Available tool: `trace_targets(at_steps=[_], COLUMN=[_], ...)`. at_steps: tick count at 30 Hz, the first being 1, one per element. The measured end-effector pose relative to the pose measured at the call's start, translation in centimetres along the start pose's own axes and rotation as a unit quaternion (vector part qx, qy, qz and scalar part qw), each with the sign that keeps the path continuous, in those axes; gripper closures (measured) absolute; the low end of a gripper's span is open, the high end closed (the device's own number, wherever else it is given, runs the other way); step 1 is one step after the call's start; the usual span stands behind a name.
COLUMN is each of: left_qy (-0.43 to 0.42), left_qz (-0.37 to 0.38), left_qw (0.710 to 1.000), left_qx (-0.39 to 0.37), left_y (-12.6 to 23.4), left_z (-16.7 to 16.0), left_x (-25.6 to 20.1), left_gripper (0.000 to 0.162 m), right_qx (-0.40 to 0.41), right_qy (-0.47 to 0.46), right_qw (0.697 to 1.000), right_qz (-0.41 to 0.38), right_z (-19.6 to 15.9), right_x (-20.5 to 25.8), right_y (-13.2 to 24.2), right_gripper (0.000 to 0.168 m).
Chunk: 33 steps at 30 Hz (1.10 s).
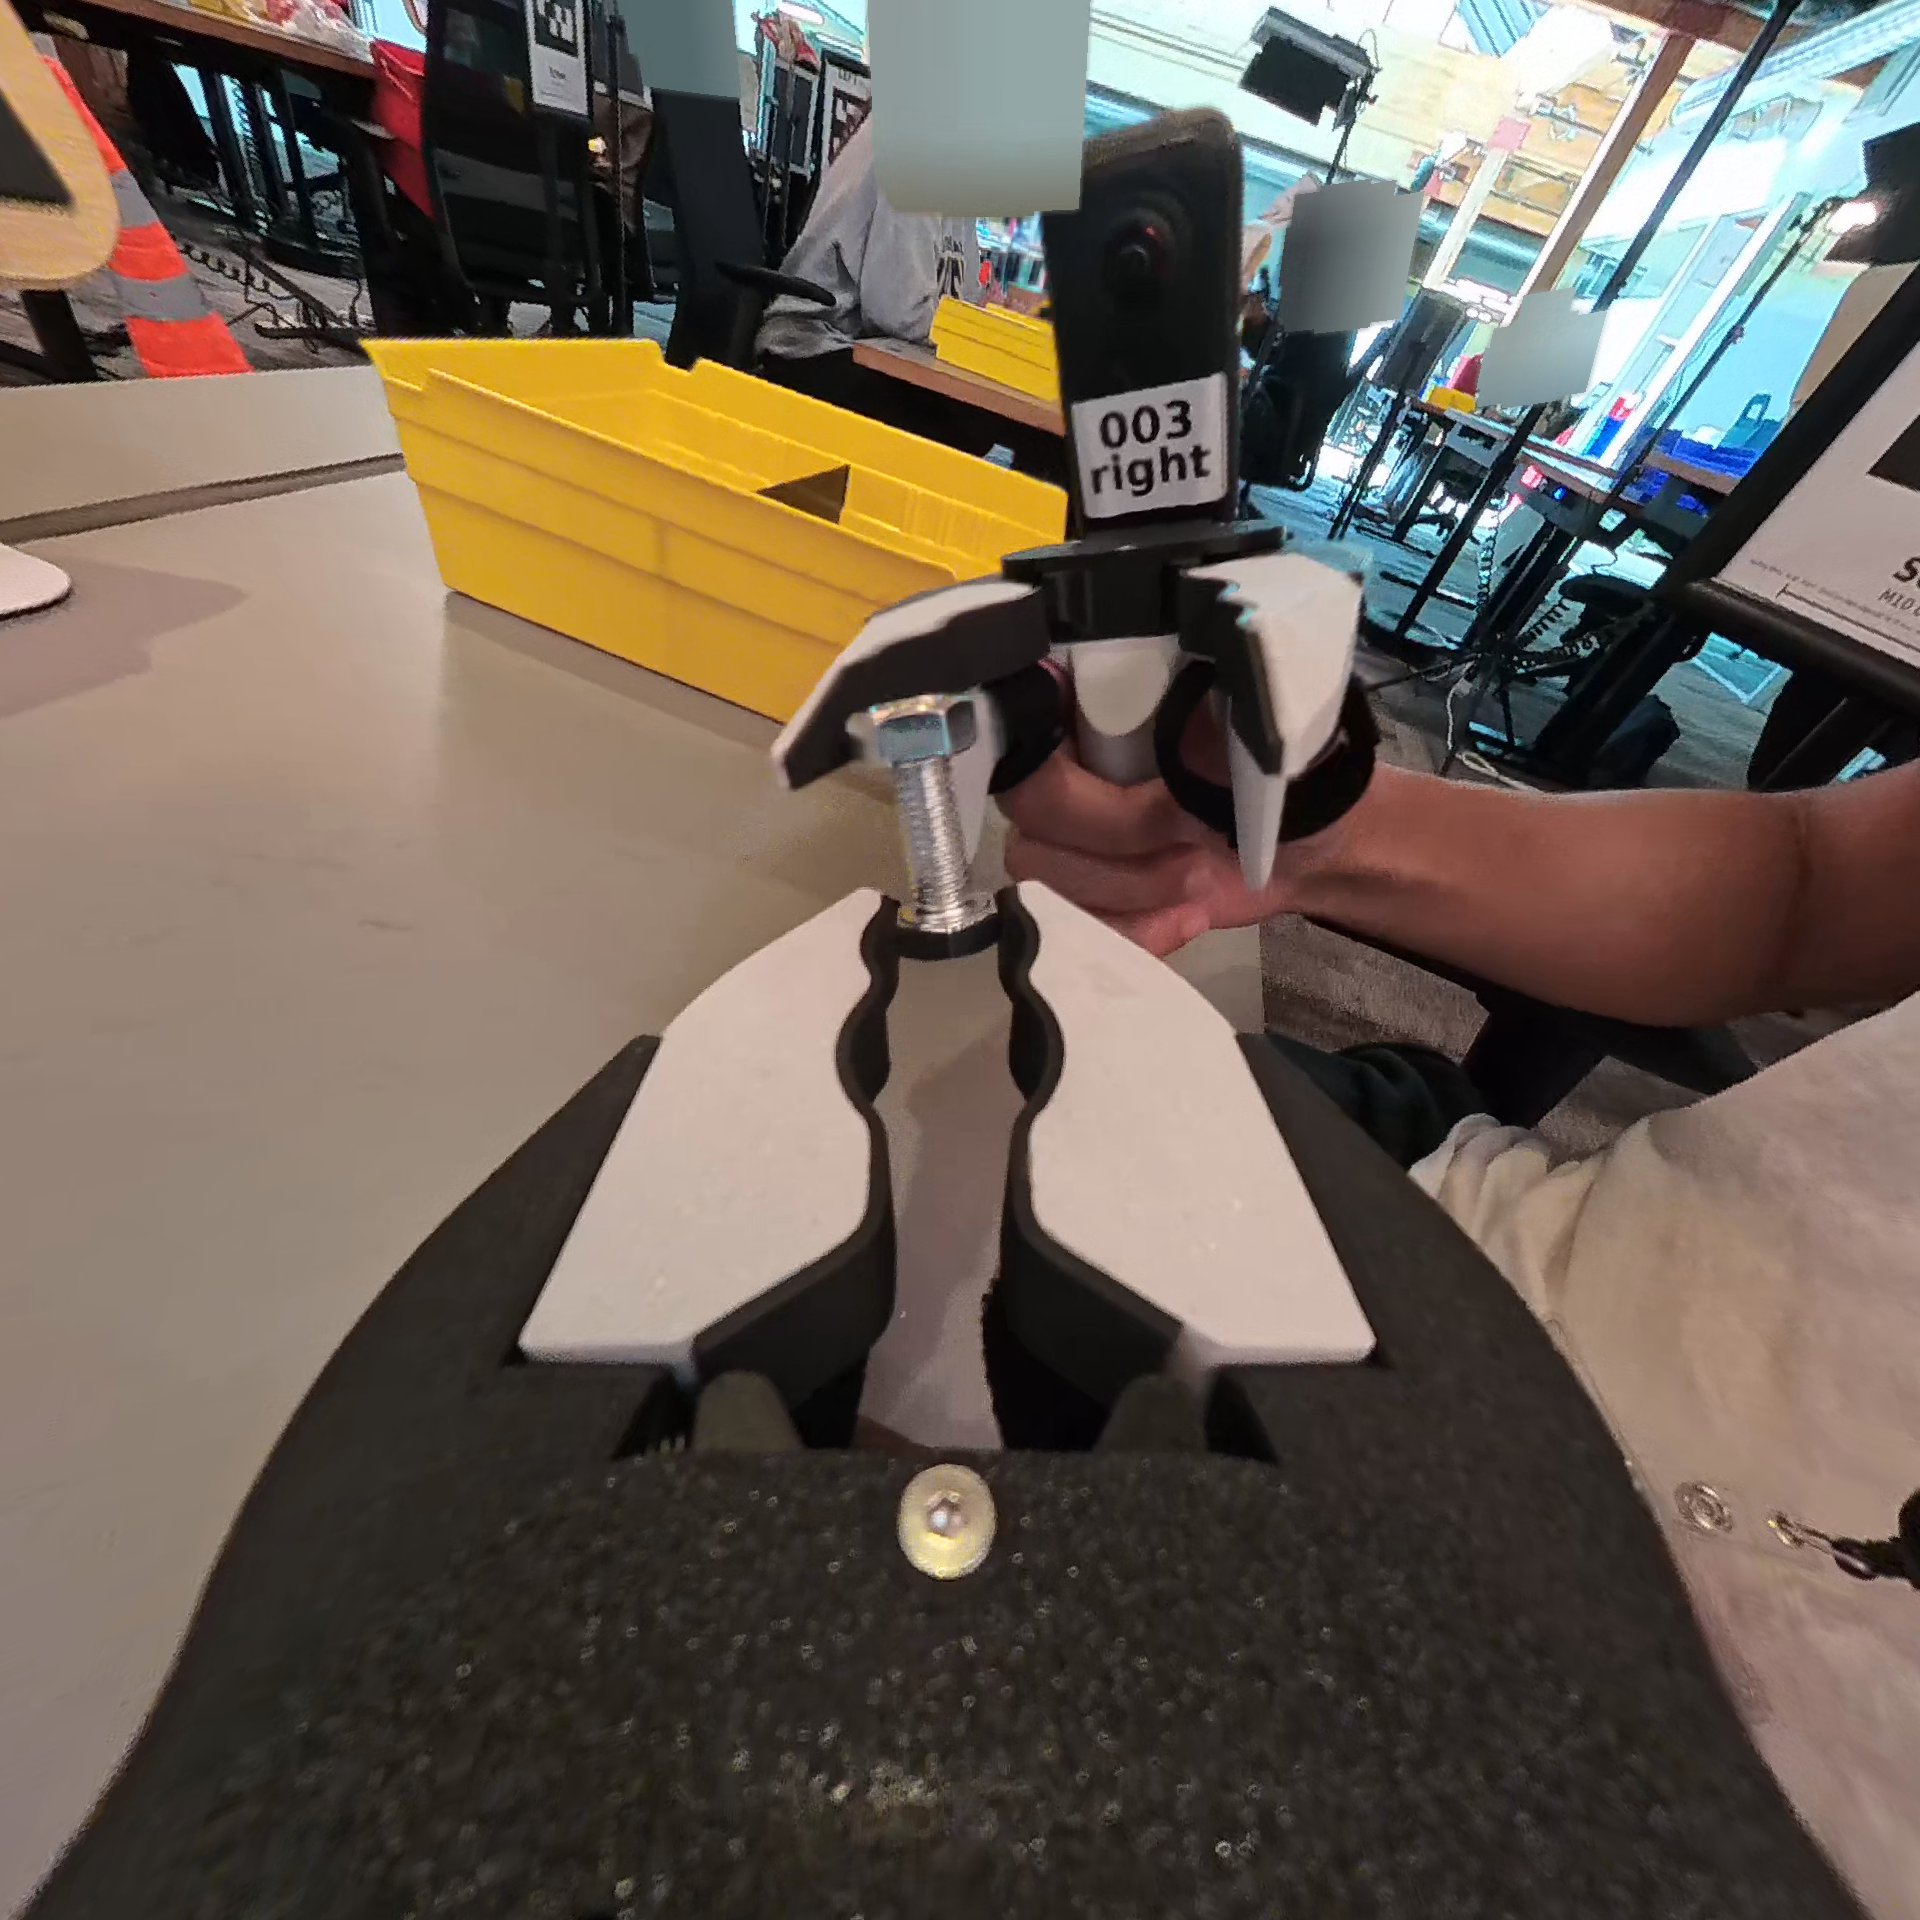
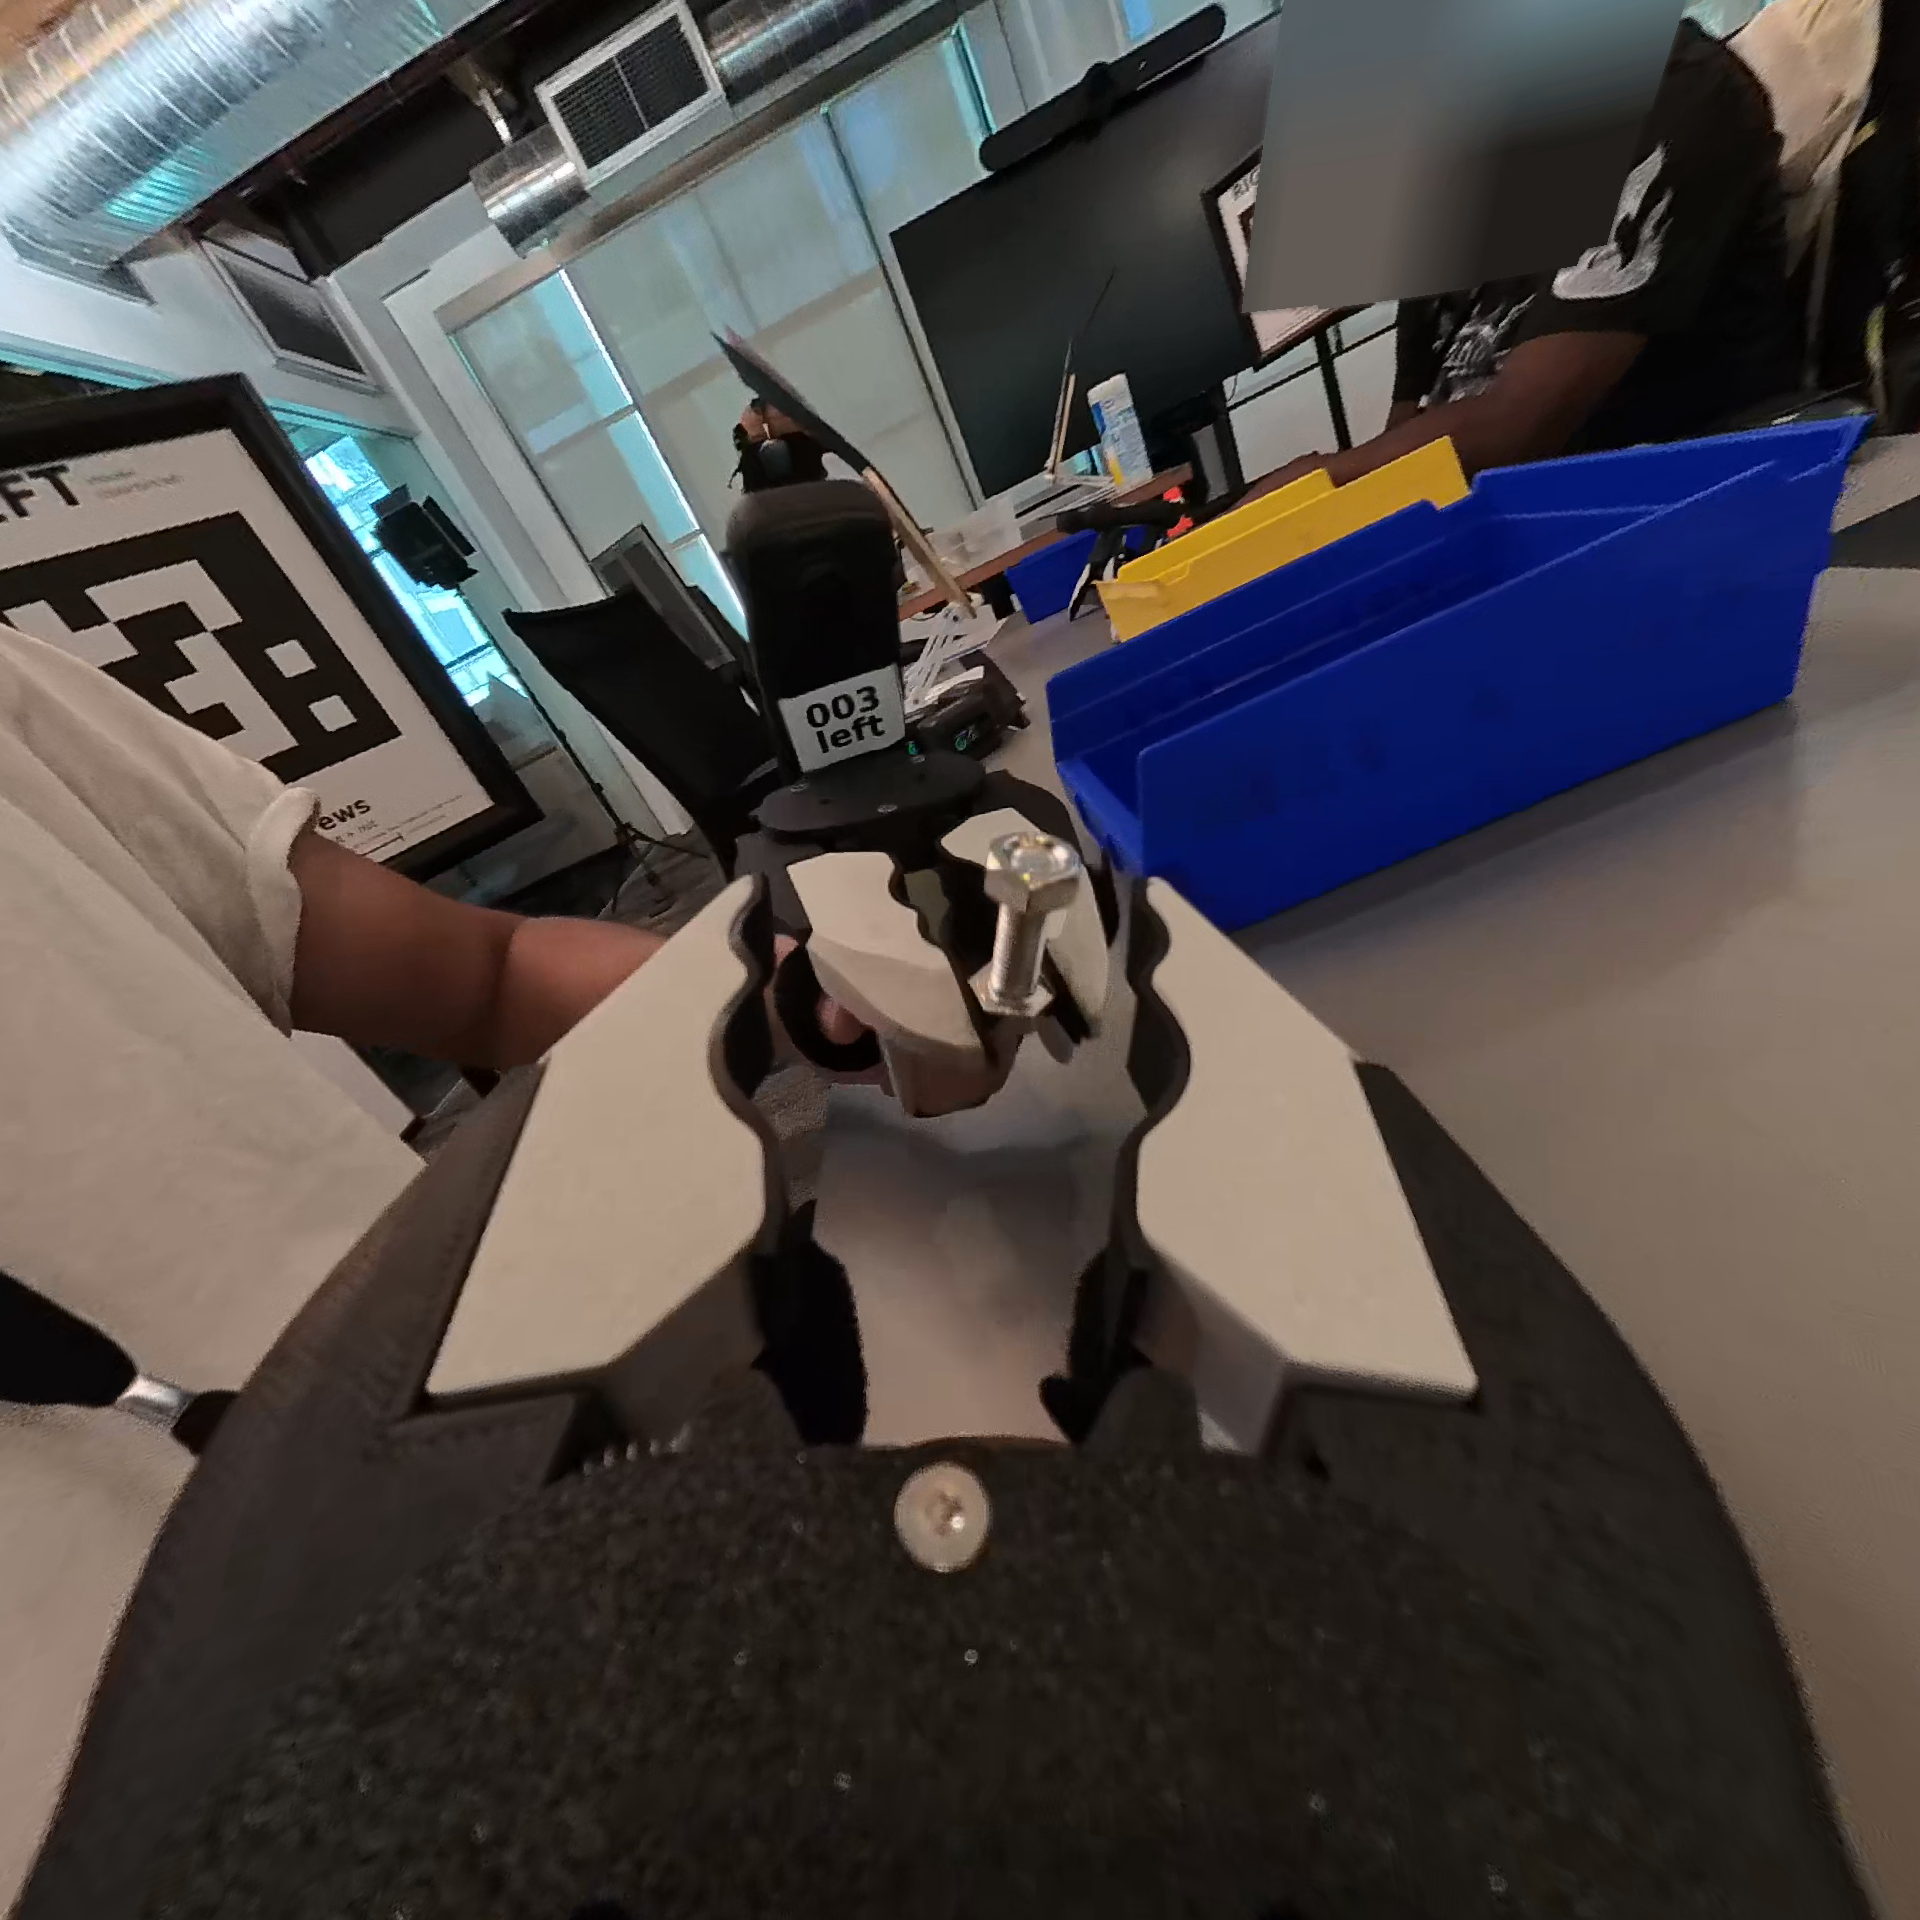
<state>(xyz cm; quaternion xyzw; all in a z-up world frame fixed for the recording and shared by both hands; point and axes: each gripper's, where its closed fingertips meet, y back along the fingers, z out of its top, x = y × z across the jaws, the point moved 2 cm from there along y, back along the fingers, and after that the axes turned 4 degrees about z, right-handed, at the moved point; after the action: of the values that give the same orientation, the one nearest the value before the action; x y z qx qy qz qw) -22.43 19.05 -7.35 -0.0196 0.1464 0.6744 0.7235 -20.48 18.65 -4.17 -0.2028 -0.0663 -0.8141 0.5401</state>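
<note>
Left wrist view: the left gripper (image 1: 940, 925) is closed narrowly on a silver nut (image 1: 940, 914) at the lower end of a hex bolt (image 1: 932, 821). Its dark inner pads pinch the nut from both sides. The bolt stands nearly upright with its head on top. Gripping it this low seems to leave the threaded shank and the head clear of the fingers.

The right gripper (image 1: 1039, 800) faces the camera from the far side, held in a hand (image 1: 1122, 842). Its fingers are spread wide and it holds nothing. The bolt head shows in front of one of its grey fingers.

In the right wrist view the right gripper (image 2: 945, 914) is also wide apart. The hex bolt (image 2: 1023, 925) tilts slightly in the gap beyond its tips, nearer the right-hand finger. I cannot tell whether that finger touches the head. The nut (image 2: 1013, 1000) sits in the left gripper (image 2: 1013, 1023).

All this is held above the grey table (image 1: 312, 831), close to the edge nearest the person. A yellow bin (image 1: 665, 488) stands toward the table's far edge. In the right wrist view a blue bin (image 2: 1455, 675) lies on the table, well apart from the bolt.
</note>
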Motion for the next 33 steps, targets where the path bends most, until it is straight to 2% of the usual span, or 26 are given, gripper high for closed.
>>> trace_targets(at_steps=[3, 9, 17, 24, 31, 33], left_qy=[0.006, -0.005, -0.061, -0.061, -0.056, -0.056], left_qz=[0.004, -0.002, 0.052, 0.035, 0.046, 0.044], left_qw=[1.0, 1.0, 0.997, 0.997, 0.997, 0.997], left_qx=[-0.004, 0.002, -0.023, -0.021, -0.038, -0.037], left_y=[0.2, -0.3, 0.7, 0.2, 1.1, 1.1], left_z=[0.1, 0.0, 0.9, 0.8, 1.4, 1.3], left_x=[0.4, -0.2, 0.4, -0.3, 0.1, 0.1], left_gripper=[0.144, 0.144, 0.144, 0.144, 0.144, 0.144], right_qx=[-0.006, 0.005, -0.014, -0.006, -0.024, -0.025], right_qy=[0.001, -0.004, 0.015, 0.017, 0.014, 0.007], right_qw=[1.0, 1.0, 1.0, 1.0, 0.999, 1.0], right_qz=[0.002, 0.022, 0.0, 0.011, -0.025, -0.011], right_z=[0.3, -0.2, 1.3, 1.1, 2.0, 1.9], right_x=[0.2, 0.8, 0.9, 1.7, 0.8, 1.3], right_y=[0.2, -1.9, 0.3, -2.0, 0.1, -0.4], right_gripper=[0.102, 0.097, 0.101, 0.095, 0.1, 0.102])
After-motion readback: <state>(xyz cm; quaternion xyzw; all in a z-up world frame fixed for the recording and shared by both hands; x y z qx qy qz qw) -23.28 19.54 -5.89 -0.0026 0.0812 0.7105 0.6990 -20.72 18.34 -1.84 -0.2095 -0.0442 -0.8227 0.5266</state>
